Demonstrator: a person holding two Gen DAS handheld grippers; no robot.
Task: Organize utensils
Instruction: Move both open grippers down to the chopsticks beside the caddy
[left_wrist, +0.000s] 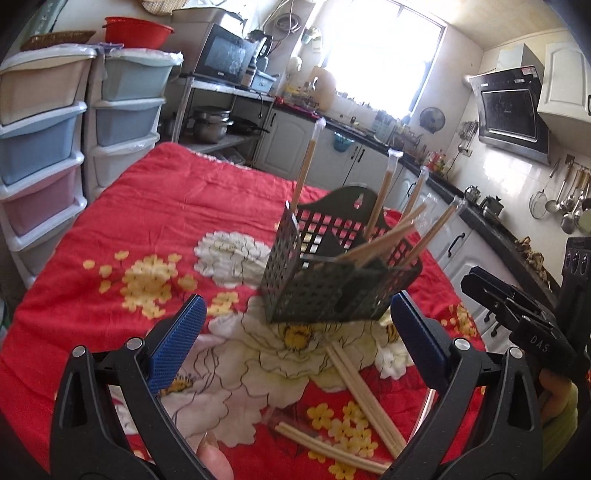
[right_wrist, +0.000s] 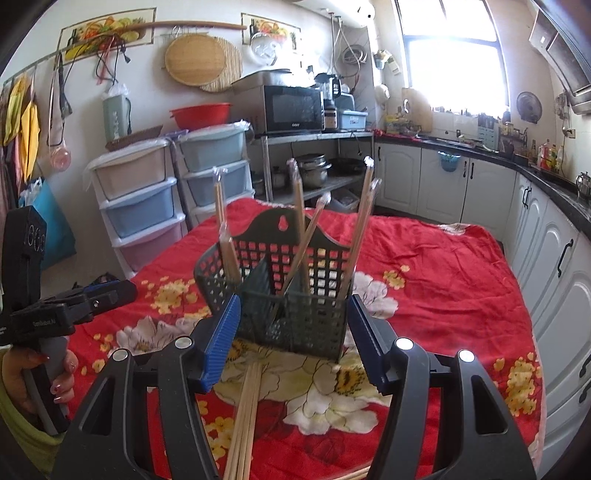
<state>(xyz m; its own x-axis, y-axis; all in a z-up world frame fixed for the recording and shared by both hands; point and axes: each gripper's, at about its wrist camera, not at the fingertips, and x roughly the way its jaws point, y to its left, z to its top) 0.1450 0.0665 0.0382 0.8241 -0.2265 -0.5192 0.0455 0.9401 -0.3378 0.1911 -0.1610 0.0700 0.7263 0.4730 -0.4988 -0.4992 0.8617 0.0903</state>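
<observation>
A dark perforated utensil basket (left_wrist: 332, 269) stands on the red floral cloth (left_wrist: 155, 221); it also shows in the right wrist view (right_wrist: 291, 295). Several wrapped chopstick pairs (left_wrist: 384, 243) stand in it, also seen in the right wrist view (right_wrist: 295, 229). Loose chopsticks (left_wrist: 362, 398) lie on the cloth in front of the basket, and in the right wrist view (right_wrist: 245, 417). My left gripper (left_wrist: 295, 339) is open and empty, just before the basket. My right gripper (right_wrist: 291, 339) is open and empty, its blue pads at the basket's near corners.
Stacked plastic drawers (left_wrist: 40, 140) stand left of the table. A metal shelf with a microwave (right_wrist: 291, 109) and pots is behind. White cabinets with a dark counter (right_wrist: 546, 206) run along the right. The right gripper's body (left_wrist: 517, 314) is at the left view's right edge.
</observation>
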